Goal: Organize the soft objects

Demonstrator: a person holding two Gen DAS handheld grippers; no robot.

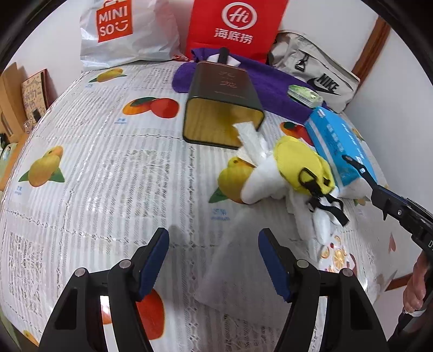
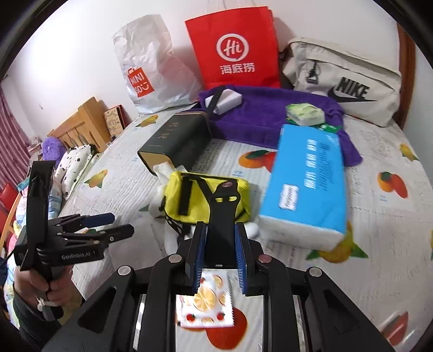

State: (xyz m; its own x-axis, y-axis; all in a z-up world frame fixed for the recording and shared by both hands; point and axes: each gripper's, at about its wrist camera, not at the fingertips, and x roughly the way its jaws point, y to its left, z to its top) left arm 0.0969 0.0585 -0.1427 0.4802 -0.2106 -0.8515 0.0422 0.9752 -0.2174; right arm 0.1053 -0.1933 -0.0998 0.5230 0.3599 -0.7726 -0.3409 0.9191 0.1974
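At twelve o'clock stand MINISO bag (image 1: 119,29), red Hi bag (image 1: 235,24) and NIKE bag (image 1: 322,78); left gripper (image 1: 212,260) jaws spread, right gripper (image 2: 219,260) jaws pinching a black strap (image 2: 220,216).

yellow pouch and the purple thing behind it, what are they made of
Yellow pouch: looks like woven or mesh fabric, matte, with black webbing straps and a plastic-looking clip. Purple towel: probably plush terry or microfibre, judging by its fuzzy, light-absorbing pile and soft folds.
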